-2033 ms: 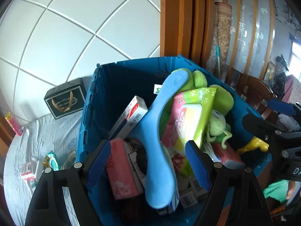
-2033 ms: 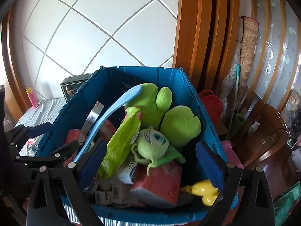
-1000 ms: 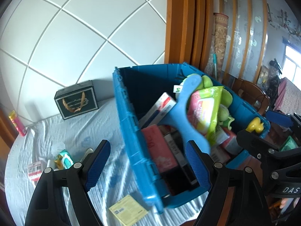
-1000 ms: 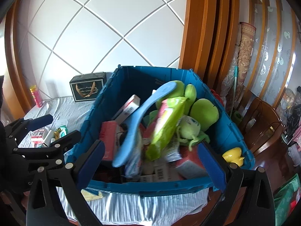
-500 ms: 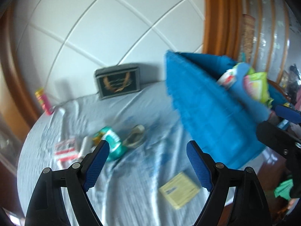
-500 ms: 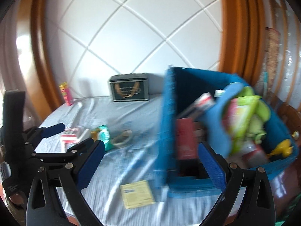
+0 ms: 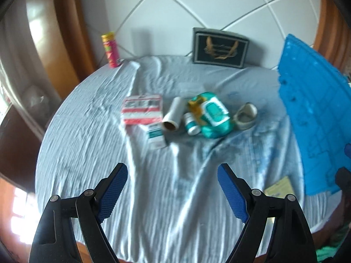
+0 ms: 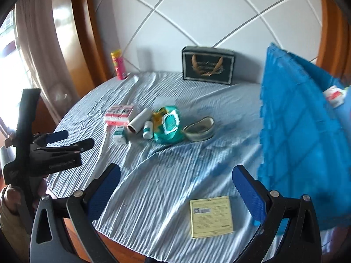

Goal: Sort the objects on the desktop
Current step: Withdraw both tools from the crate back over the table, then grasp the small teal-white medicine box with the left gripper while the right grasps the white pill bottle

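Both grippers swung from blue crate [image 8: 302,135] toward table clutter [image 7: 188,118]

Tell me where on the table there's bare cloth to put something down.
Free: the near cloth between the left gripper and the cluster; the far strip between the cluster and the black box; the left side below the pink can. Crowded: the middle, from tissue pack to wipes, and the right, by the blue bin.

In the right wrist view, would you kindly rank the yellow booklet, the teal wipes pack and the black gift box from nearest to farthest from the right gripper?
From the right gripper:
1. Yellow booklet, flat on the cloth between its open fingers.
2. Teal wipes pack, mid-table in the cluster.
3. Black gift box, upright against the far wall.
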Motion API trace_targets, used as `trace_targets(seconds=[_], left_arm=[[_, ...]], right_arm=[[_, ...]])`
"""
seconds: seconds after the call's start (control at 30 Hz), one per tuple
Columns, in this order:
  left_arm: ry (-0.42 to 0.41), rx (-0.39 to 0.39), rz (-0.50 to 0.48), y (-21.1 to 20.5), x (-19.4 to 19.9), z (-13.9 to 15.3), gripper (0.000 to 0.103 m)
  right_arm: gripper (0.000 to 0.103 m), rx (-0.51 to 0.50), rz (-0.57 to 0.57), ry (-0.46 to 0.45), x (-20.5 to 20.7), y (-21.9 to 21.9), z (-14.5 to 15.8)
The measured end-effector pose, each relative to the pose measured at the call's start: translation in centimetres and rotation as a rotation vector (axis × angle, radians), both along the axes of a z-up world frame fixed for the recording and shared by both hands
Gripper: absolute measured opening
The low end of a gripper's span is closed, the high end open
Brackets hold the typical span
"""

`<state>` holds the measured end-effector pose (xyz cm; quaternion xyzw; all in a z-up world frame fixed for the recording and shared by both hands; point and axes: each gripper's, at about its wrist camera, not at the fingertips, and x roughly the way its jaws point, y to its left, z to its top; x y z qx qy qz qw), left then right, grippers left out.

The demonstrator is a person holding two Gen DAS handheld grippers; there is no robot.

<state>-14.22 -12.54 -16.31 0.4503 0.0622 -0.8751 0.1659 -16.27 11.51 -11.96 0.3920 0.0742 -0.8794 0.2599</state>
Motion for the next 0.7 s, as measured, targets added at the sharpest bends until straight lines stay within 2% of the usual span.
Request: trace_targets(seconds=[0.2,0.4,0.57,0.7], left_arm=[[-0.049,0.009,0.123,-3.4,0.0,-1.8,0.085],[-0.082,0.028,0.164,-6.2,-0.8,-3.5,0.085],[-0.112,0.049,0.132,-8.7,-3.1,-5.3,0.085],[-0.149,0.065,0.048,-10.4,-5.5,-7.6,0.085]], right_arm=[[0.103,-0.03,0.059,-0.087,-3.7,-1.9,-3.3],[0.103,-0.032,0.022,-0.16,-6.5,-2.9,-6.1],[0.103,0.008,-0.031,-0.181,-8.3,-4.1,-7.4],[0.103,0.023,-0.108,-0.205,-9.7,-5.5,-8.4]])
